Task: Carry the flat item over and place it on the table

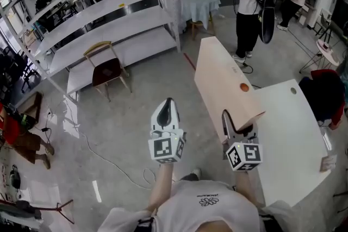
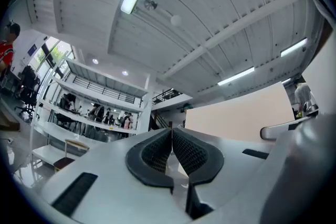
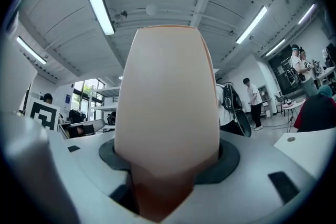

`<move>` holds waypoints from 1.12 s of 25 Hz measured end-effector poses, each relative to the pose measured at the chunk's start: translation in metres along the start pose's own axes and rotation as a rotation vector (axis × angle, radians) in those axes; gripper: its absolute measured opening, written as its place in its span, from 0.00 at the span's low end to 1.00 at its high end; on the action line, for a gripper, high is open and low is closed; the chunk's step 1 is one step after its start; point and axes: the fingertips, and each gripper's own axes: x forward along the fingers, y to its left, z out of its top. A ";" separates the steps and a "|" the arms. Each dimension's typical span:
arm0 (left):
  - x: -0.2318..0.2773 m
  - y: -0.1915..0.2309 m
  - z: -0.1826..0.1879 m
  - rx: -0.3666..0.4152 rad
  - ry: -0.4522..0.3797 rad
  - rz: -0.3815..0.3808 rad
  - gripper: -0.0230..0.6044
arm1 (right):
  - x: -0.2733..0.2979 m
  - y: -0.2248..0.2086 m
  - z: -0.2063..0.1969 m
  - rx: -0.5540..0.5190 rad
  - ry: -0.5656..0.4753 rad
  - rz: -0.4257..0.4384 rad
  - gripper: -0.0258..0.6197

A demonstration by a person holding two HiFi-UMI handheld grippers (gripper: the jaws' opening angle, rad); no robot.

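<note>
A long flat pale-peach board is held by its near end and slants up and away from me. My right gripper is shut on that end, so the board fills the space between its jaws in the right gripper view. The board's near end hangs over the left edge of the white table. To the board's left, my left gripper points forward and up, shut with nothing in it; its pads meet. In the left gripper view the board shows at the right.
A wooden chair stands before long white shelving at the left. A person with a black backpack stands beyond the board, near a cloth-covered round table. A cable trails on the floor. A dark red bundle sits right of the table.
</note>
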 end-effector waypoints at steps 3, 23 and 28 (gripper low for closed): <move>0.025 0.014 -0.006 0.005 0.023 -0.006 0.07 | 0.029 0.003 0.003 -0.024 0.004 0.000 0.49; 0.057 0.016 -0.037 -0.088 0.076 0.130 0.07 | 0.100 -0.024 -0.004 -0.115 0.028 0.133 0.49; 0.060 0.010 -0.014 -0.093 0.087 0.126 0.07 | 0.090 -0.023 0.027 -0.114 0.004 0.128 0.49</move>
